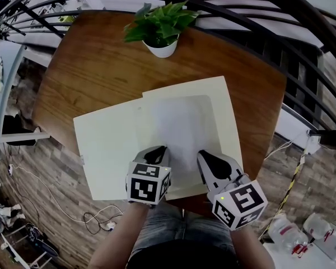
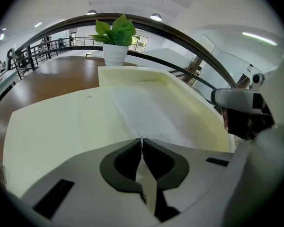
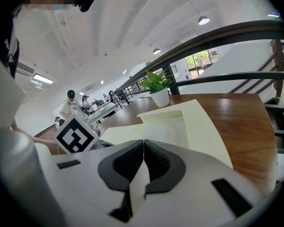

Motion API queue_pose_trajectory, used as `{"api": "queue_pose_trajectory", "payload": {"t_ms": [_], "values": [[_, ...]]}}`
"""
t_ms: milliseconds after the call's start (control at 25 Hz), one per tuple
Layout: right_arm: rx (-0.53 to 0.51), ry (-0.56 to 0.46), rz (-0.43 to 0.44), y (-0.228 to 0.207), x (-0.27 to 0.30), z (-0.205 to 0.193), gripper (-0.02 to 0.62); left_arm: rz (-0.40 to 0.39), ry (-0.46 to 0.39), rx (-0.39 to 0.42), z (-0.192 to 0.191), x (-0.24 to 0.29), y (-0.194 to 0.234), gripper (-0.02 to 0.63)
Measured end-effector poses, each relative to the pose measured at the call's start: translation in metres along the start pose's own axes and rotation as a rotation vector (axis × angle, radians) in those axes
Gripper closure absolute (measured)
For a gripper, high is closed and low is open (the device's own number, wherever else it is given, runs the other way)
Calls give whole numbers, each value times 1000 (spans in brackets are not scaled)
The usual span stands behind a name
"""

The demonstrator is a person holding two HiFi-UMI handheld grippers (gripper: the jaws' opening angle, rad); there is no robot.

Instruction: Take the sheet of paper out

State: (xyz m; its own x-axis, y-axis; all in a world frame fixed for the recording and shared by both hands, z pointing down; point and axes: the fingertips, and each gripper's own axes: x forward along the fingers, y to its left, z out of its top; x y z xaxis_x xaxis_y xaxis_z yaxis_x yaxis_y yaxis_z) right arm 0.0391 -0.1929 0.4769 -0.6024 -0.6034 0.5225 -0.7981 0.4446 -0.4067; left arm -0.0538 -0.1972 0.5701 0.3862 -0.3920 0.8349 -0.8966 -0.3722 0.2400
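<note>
A big cream folder (image 1: 103, 144) lies open on the brown wooden counter (image 1: 89, 66). The white sheet of paper (image 1: 179, 125) lies flat on the right half of the folder, and its near edge reaches the folder's near edge. Both claws are at that near edge, side by side and a little apart. The left claw (image 1: 160, 150) is pressed together on the left part of the paper's near edge. In the left gripper view, the left claw (image 2: 141, 140) has a thin strip of the sheet (image 2: 142, 115) caught between its dark pads. The right claw (image 1: 204, 154) is pressed together on the right part of the same edge. In the right gripper view, the right claw (image 3: 143, 141) also has a bit of paper squeezed between its pads. A green plant (image 1: 159, 21) in a white pot (image 1: 161, 50) stands at the far edge of the counter, well apart from the folder. A dark curved railing (image 1: 257, 7) runs behind the counter on the far side.
</note>
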Motion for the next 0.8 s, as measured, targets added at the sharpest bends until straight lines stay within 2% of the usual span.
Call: {"api": "queue_pose_trajectory", "payload": {"t_ms": [160, 360, 800], "values": [[0, 0, 0, 0, 0, 0, 569, -10, -4, -14, 0, 0, 2, 586], [-1, 1, -5, -1, -1, -2, 569, -67, -35, -63, -2, 0, 2, 589], [-37, -11, -4, 8, -9, -2, 569, -68, -91, -129, 1, -25, 8, 589]]}}
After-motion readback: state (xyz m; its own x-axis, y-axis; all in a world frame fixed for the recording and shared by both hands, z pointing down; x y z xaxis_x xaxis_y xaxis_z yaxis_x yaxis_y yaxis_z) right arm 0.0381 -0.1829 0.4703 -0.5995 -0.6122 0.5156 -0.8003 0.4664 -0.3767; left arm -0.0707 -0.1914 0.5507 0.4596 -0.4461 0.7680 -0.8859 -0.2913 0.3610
